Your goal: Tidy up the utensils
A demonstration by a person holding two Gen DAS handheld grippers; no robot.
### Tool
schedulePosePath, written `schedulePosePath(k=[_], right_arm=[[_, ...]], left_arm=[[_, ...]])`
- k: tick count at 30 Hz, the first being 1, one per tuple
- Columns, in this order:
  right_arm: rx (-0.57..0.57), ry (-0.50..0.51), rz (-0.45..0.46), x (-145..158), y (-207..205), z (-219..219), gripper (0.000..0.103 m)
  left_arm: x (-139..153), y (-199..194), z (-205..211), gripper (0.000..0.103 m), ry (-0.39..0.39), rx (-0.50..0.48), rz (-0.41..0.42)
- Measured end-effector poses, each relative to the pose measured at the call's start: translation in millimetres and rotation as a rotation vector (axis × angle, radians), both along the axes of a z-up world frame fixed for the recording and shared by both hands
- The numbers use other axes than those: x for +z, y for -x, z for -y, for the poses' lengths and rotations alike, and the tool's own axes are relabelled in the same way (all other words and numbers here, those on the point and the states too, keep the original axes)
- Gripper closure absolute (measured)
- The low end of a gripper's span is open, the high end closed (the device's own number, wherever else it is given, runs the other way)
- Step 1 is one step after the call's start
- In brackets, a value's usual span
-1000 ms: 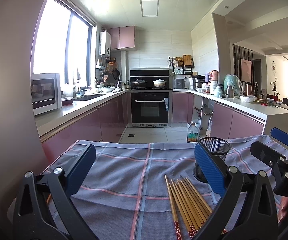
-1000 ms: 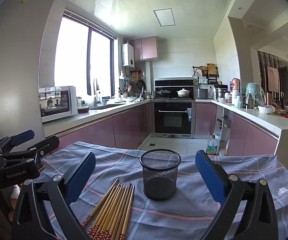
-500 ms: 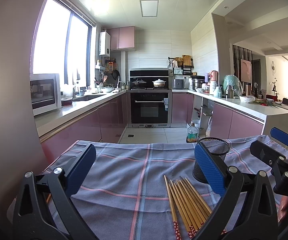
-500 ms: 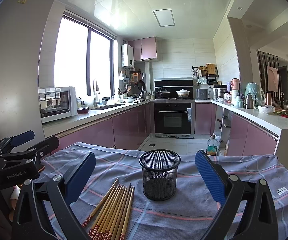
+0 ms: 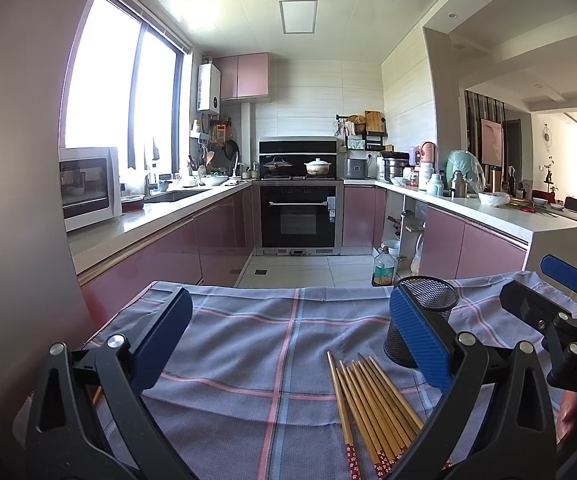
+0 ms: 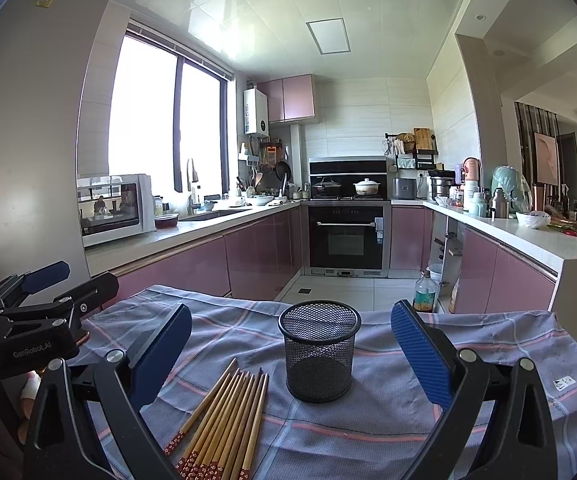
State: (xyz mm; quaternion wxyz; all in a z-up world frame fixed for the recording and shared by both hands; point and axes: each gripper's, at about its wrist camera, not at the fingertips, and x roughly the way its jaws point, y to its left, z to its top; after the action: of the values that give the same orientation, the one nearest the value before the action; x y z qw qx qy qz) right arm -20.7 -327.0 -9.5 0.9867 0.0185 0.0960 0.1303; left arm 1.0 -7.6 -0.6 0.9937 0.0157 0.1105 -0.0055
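Chopsticks (image 6: 224,420): a loose bundle lying flat on the cloth (image 6: 388,432), side by side, fanned a little, patterned red ends toward the cameras. None in the holder yet. Mesh cup (image 6: 319,350) stands upright just beside their far tips, apparently empty. Cloth is wrinkled and covers the table.

Right gripper (image 6: 288,350): fingers spread wide, holding nothing, cup framed between them in its view. Left gripper (image 5: 288,338): fingers also spread wide, empty, chopsticks low and to its right.

Risks, as judged from here:
- Sticks lie tight together; a pinch may lift several or scatter the rest, since they roll easily.
- Fingers scraping low could snag the cloth and drag the cup.
- Cup looks light; a stick entering at an angle could tip it unless the other gripper steadies it.
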Motion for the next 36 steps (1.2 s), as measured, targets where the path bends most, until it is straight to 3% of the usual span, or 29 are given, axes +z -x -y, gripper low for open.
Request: schedulePosePath(k=[36], right_arm=[[0.002,-0.005,-0.007,0.6,-2.7,1.0,0.006]], left_arm=[[-3.9,-7.3,8.0,0.006,0.0,-0.009,-0.008]])
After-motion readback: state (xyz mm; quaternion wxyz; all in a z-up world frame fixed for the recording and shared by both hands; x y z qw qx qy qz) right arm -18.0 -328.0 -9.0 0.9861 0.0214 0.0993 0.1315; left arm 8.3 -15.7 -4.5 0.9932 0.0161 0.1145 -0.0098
